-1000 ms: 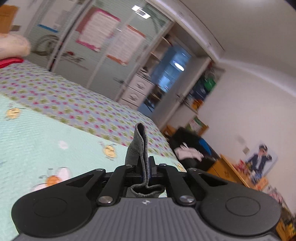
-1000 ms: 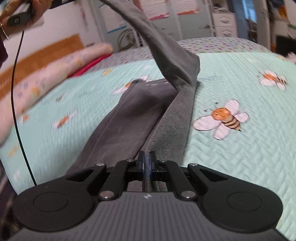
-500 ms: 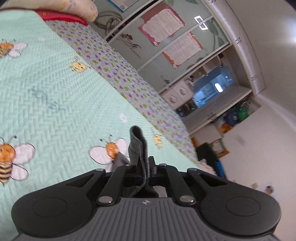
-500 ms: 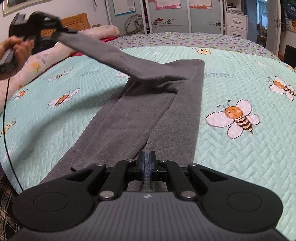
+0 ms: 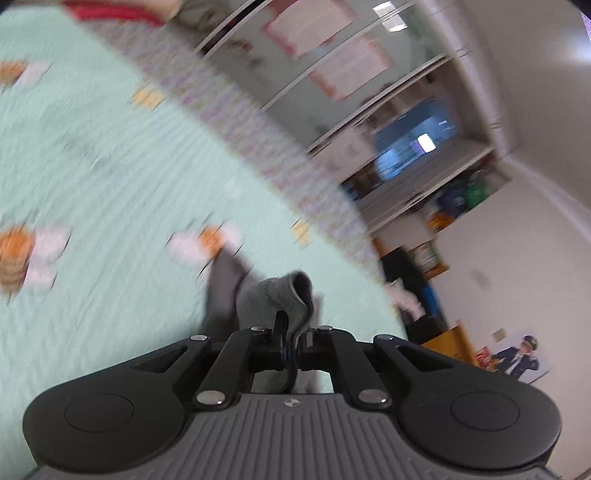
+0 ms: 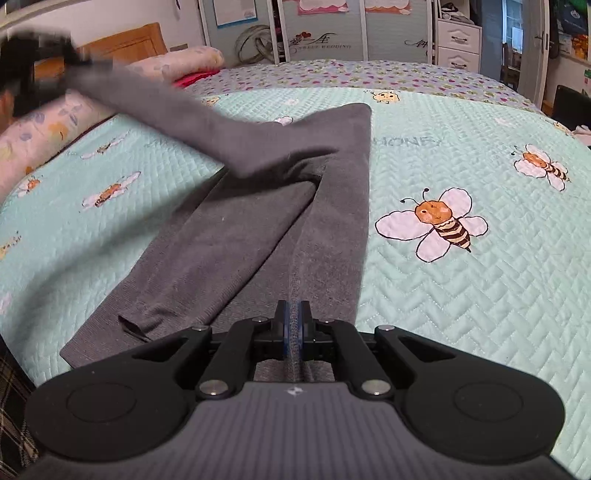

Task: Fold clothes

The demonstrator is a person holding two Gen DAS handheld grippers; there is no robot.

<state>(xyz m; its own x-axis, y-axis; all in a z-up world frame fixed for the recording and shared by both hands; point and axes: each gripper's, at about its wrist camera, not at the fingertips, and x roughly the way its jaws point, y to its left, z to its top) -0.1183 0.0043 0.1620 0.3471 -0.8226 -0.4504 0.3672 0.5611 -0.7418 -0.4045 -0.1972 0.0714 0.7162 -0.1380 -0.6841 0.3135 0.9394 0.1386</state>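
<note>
Between the closed fingers of the right gripper [image 6: 294, 325] runs a ridge of the long dark grey knit garment [image 6: 236, 236], pinched at its near hem. From that grip the cloth stretches straight ahead over the mint-green quilted bedspread printed with bees [image 6: 461, 295], its right edge a clean line beside a large orange bee [image 6: 439, 221]. To the gripper's left lies a second flat panel of the same garment, with a small slit near its near corner; its left edge runs close to the side of the bed. Ahead, the far end of the cloth rises off the bed and slants up to the left, where the left gripper [image 6: 40, 48], blurred, holds it in the air above a pale flowered pillow [image 6: 55, 125].

In the left wrist view, the left gripper [image 5: 290, 334] is clamped on a rolled fold of the grey garment [image 5: 284, 295], which curls over the fingertips and hangs down toward the bedspread [image 5: 110, 184]; this view is heavily smeared.

Right of the right gripper the bedspread lies bare and wide out to the bed's rounded edge, and bare quilt also lies beyond the garment's far corner. The word "HONEY" [image 6: 406, 141] is stitched just past that corner. Farther off, the pale cabinet door [image 6: 321, 33] carries a decal reading "SWEET WEDDING"; the posters above it are too small to read.
</note>
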